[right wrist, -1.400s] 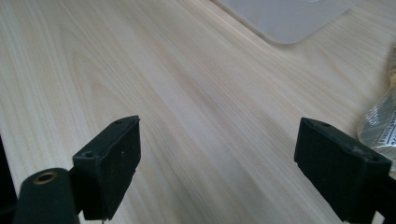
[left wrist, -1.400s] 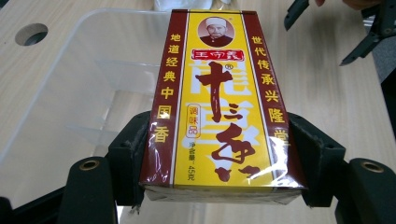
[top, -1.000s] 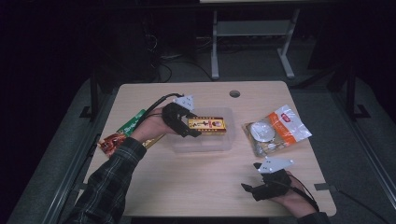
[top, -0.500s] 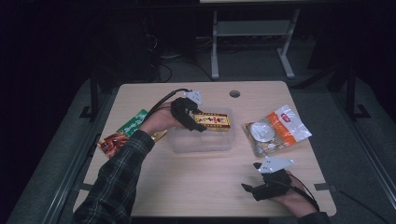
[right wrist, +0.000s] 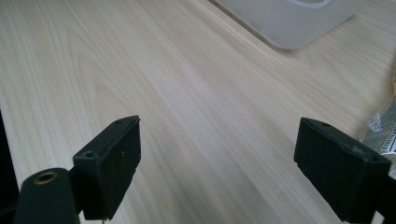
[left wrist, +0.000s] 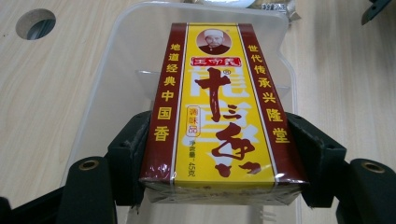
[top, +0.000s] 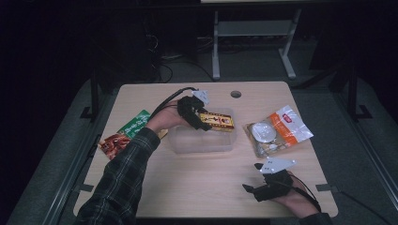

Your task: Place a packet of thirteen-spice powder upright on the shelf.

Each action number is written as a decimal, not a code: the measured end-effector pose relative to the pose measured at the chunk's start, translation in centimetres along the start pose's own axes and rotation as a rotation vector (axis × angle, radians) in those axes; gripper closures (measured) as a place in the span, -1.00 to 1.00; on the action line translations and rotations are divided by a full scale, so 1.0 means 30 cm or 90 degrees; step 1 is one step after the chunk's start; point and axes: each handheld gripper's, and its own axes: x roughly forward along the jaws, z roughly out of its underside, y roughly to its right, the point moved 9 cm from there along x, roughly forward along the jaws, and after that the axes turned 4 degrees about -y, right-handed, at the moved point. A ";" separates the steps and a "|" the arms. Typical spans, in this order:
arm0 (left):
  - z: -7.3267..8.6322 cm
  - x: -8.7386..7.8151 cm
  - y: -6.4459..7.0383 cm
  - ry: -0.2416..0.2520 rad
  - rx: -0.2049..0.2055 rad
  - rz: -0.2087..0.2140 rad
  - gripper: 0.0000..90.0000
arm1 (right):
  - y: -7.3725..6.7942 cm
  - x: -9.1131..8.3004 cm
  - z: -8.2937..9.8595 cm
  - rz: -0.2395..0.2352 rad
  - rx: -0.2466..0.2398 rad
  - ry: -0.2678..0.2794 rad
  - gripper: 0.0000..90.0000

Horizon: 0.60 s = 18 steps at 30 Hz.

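Observation:
A yellow and dark-red spice box (top: pixel 217 121) (left wrist: pixel 218 112) with Chinese print is clamped between the jaws of my left gripper (top: pixel 202 123) (left wrist: pixel 219 154). The box hangs over the back part of a clear plastic tub (top: pixel 202 140) (left wrist: pixel 116 60) in the middle of the table. My right gripper (top: pixel 256 180) (right wrist: pixel 218 163) rests low near the table's front right edge, open, with bare wood between its pads (right wrist: pixel 114 161).
A clear bag with orange print and a round disc (top: pixel 274 133) lies right of the tub. A green packet (top: pixel 133 124) and a red-brown packet (top: pixel 112 144) lie at the left. A cable hole (top: pixel 236 94) sits at the table's back.
My left gripper has carried the spice box a little to the right and back, over the tub. The right gripper has stayed where it was.

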 end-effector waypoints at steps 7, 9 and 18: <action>-0.016 0.003 -0.014 0.002 0.003 -0.003 -0.31 | 0.002 -0.002 -0.002 -0.001 0.002 0.004 -0.68; -0.019 0.006 -0.013 0.007 -0.001 -0.002 -0.31 | 0.002 -0.002 -0.001 -0.001 0.000 0.003 -0.68; -0.045 -0.001 -0.019 0.043 -0.020 0.010 -0.31 | 0.006 -0.003 -0.001 -0.001 0.003 0.004 -0.68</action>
